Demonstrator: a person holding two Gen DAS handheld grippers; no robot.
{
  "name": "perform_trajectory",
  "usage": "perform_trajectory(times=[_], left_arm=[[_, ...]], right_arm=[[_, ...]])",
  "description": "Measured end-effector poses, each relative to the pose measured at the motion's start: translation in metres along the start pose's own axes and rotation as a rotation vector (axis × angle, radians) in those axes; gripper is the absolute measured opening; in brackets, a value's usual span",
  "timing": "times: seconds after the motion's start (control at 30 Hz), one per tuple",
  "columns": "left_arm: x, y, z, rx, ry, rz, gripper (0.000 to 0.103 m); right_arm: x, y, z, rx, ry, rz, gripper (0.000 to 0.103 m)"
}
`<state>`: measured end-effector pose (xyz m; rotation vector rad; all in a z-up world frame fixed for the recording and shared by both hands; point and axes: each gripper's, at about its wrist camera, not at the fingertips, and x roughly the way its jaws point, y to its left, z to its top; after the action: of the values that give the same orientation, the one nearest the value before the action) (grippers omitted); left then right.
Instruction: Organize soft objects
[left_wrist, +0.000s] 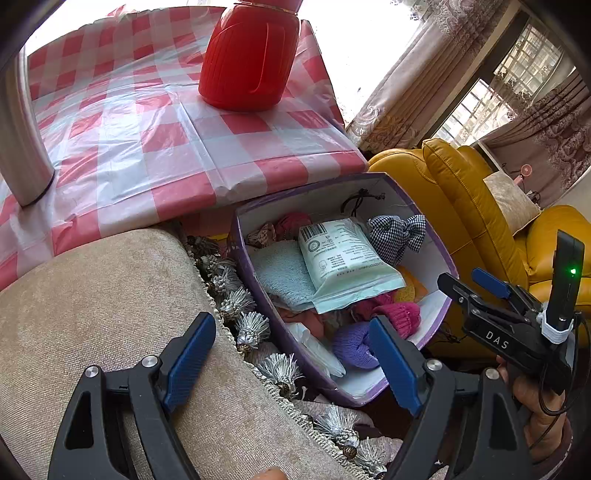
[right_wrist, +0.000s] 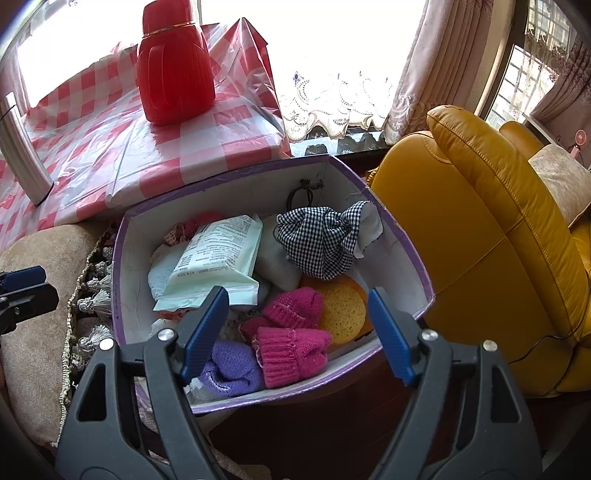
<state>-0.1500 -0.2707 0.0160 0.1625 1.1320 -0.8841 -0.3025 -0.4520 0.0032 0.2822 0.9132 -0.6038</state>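
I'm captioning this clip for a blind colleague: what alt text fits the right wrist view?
An open right gripper hovers over a purple-rimmed box filled with soft things: pink knitted hats, a purple knit, a yellow sponge, a checked cloth and a pale packet. A yellow armchair stands at right.

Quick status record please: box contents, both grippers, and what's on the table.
box: purple rim, white inside, open
contents: green packet, checked cloth, pink knits, purple knit, yellow sponge, blue towel
left gripper: open, empty, over cushion edge
right gripper: open, empty, over box
table: red flask
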Motion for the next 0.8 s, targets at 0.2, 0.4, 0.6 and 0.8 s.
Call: perform_trajectory(times=[0.2,0.4,0.6,0.8], left_arm=[[0.0003,-0.0001,0.0,-0.001,0.0,-0.001,0.086],[0.0001,0.0,-0.0002,-0.001,0.0,-0.001,0.086],[-0.0001,0.0,-0.0003,-0.001,-0.001,-0.001,0.086],[-0.0001,0.0,-0.0003,-0.001,0.0,-0.001,0.086]], right_arm=[[-0.0001,-0.0004,-0.0008,0.002,0.001,-0.001,0.08],[0.0002,-0.0002,-0.0016,0.003,0.004,-0.002,0.081],[0.0004,0.0003,-0.0017,0.003,0.005,-0.002,0.081],[0.001,0.0001,-0.0026,0.004,0.006,-0.001,0.081]])
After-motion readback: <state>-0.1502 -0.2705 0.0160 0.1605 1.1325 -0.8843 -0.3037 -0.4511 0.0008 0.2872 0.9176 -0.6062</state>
